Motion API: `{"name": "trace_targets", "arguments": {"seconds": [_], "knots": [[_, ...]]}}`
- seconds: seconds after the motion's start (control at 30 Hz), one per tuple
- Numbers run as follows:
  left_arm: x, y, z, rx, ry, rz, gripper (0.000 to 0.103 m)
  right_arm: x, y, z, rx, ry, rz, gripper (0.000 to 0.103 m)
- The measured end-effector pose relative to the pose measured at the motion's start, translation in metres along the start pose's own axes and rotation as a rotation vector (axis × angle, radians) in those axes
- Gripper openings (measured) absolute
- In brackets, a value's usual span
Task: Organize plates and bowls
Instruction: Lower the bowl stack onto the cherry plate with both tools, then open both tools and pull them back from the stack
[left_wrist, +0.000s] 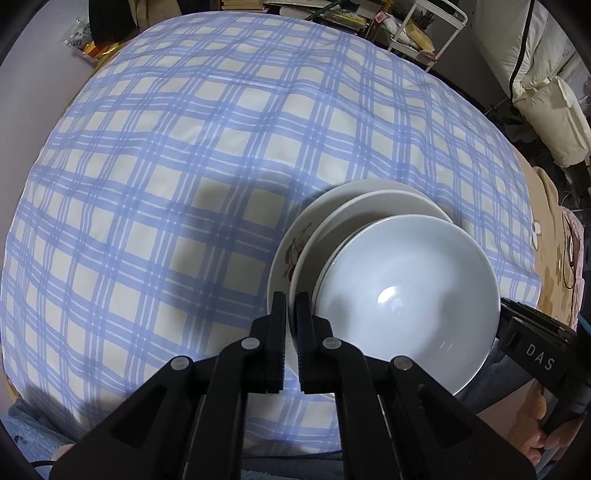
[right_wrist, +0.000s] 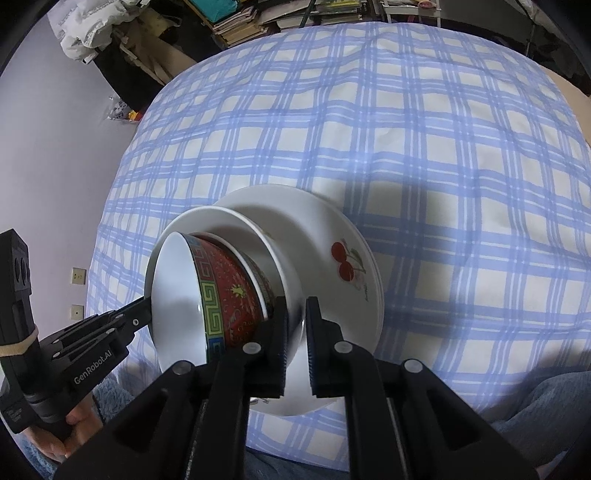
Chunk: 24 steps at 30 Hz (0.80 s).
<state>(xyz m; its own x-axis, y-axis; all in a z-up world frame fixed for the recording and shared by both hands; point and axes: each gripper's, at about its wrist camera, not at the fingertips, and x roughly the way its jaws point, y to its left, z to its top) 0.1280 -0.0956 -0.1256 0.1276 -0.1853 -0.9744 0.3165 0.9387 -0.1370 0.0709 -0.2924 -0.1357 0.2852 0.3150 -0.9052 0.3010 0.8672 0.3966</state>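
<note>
Gripping the stack from both sides, the person has the left gripper (left_wrist: 290, 314) pinched onto the near rim of the plain plate (left_wrist: 369, 206) and the right gripper (right_wrist: 296, 321) pinched onto the same plate's opposite rim, both pairs of jaws nearly together with only the thin edge between them. Nested on that plate sits the red patterned bowl (right_wrist: 229, 291), white inside, and there seems to be a second bowl under it, though the view is too cramped to be sure. Beneath lies the cherry plate (right_wrist: 347, 258), resting on the blue checked cloth (right_wrist: 424, 147) near its front edge. Beyond, the cloth runs bare to cluttered shelves. My read is that the stack is being set down onto the cherry plate; next both grippers need to let go evenly and draw outward without dragging the plate off centre
</note>
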Motion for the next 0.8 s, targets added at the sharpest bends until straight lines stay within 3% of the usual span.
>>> {"name": "trace_targets", "arguments": {"seconds": [0.13, 0.37, 0.5, 0.63, 0.8], "knots": [[-0.001, -0.003, -0.004, 0.056, -0.016, 0.012, 0.008, 0.000, -0.005, 0.001, -0.001, 0.016, 0.018, 0.011], [-0.002, 0.002, -0.001, 0.054, -0.009, -0.016, 0.010, -0.001, -0.009, -0.001, 0.011, 0.020, 0.034, 0.011], [-0.014, 0.005, -0.004, 0.075, -0.076, -0.005, 0.011, -0.001, -0.010, -0.001, 0.035, 0.017, 0.075, 0.011], [-0.034, 0.003, -0.006, 0.105, -0.156, 0.048, 0.011, -0.024, -0.006, 0.000, 0.019, -0.078, 0.103, 0.012], [-0.063, 0.002, -0.010, 0.112, -0.259, 0.132, 0.017, -0.045, 0.001, -0.009, -0.012, -0.150, 0.115, 0.043]]}}
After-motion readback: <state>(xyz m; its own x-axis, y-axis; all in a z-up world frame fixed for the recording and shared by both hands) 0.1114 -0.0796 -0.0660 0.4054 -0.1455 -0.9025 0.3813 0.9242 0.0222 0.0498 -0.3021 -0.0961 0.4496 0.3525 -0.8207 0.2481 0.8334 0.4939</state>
